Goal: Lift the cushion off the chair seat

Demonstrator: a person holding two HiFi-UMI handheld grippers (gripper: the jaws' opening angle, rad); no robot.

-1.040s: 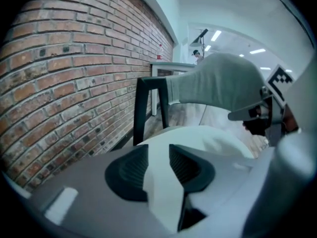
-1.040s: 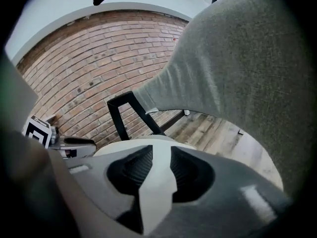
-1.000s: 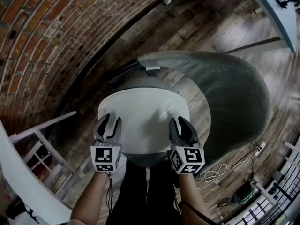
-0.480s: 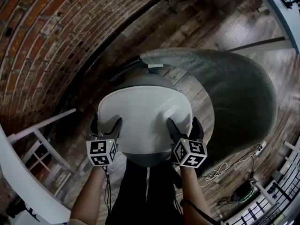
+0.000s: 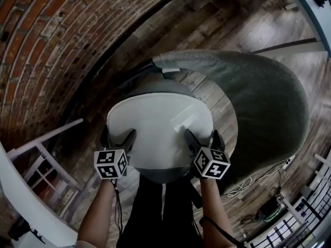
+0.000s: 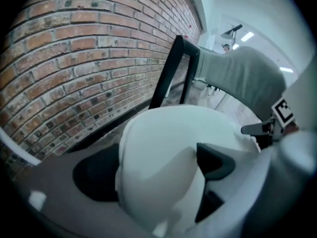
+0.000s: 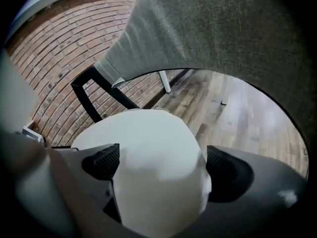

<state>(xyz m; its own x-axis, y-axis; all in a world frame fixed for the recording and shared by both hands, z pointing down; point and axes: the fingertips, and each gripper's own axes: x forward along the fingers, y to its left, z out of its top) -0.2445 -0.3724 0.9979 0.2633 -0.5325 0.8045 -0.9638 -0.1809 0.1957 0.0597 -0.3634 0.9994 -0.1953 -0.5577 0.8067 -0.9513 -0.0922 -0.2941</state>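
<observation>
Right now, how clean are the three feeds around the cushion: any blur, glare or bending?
Head view: cushion sharp, evenly lit; brick wall bends strongly from fisheye. Left gripper view: cushion's near edge soft, ceiling lights glare upper right. Right gripper view: near cushion blurred, corners vignetted black.

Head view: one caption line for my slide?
Left gripper and right gripper, jaws opening, straddle the rim of the round white cushion.

One white cushion (image 5: 158, 130), one black-framed chair (image 6: 171, 71), one grey cloth (image 5: 264, 102), one white cable (image 5: 239, 189). Two grippers, left gripper (image 5: 117, 138) and right gripper (image 5: 202, 137), jaws opening, cushion edge between each pair.
</observation>
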